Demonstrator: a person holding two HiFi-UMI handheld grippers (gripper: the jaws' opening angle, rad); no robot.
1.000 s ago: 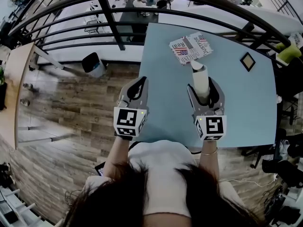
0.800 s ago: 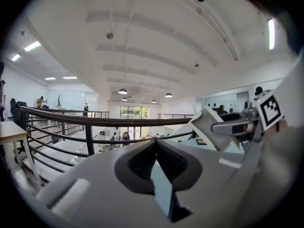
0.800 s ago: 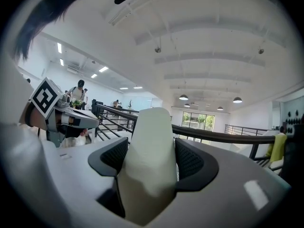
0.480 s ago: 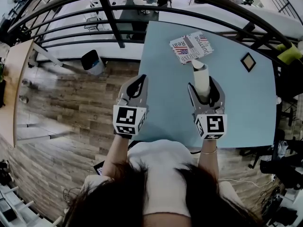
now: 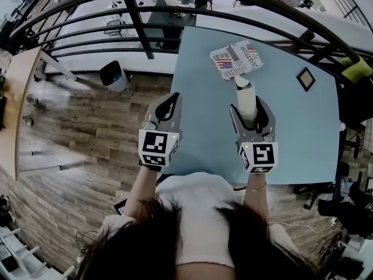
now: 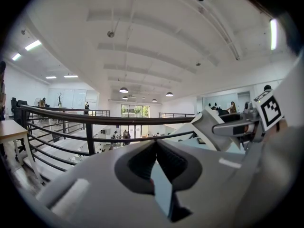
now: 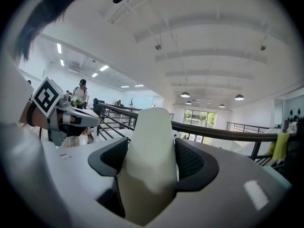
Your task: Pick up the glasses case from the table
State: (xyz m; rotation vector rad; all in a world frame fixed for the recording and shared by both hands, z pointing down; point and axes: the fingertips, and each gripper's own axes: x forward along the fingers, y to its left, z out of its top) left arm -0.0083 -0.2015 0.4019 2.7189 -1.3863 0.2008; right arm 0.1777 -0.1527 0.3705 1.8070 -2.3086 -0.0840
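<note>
Glasses case [image 5: 245,93] is in the right tool [image 5: 250,108] — pale, long and rounded, clamped between the two dark pads, its far end poking out well past the tips. The right gripper view makes the grip plain: the case [image 7: 151,127] fills the gap of the tool [image 7: 152,161], with both ribbed pads pressed against its sides. It looks lifted off the light blue table [image 5: 204,115]. In the head view it is held just below centre frame, its nose pointing toward the magazine [image 5: 236,59], which lies flat higher up on the table, near but not touching.

Over to the left tool [image 5: 169,105] — it hangs at the table's left edge, by the wooden floor [image 5: 87,133], level with its partner. In its own view the tool [image 6: 154,145] has its pad tips meeting, closed on nothing.

A small dark-framed square [image 5: 305,77] lies toward the right of the table, well apart from everything else. Black railing [image 5: 134,16] curves across the top of the frame, and a bin [image 5: 115,78] stands on the floor at upper left.
</note>
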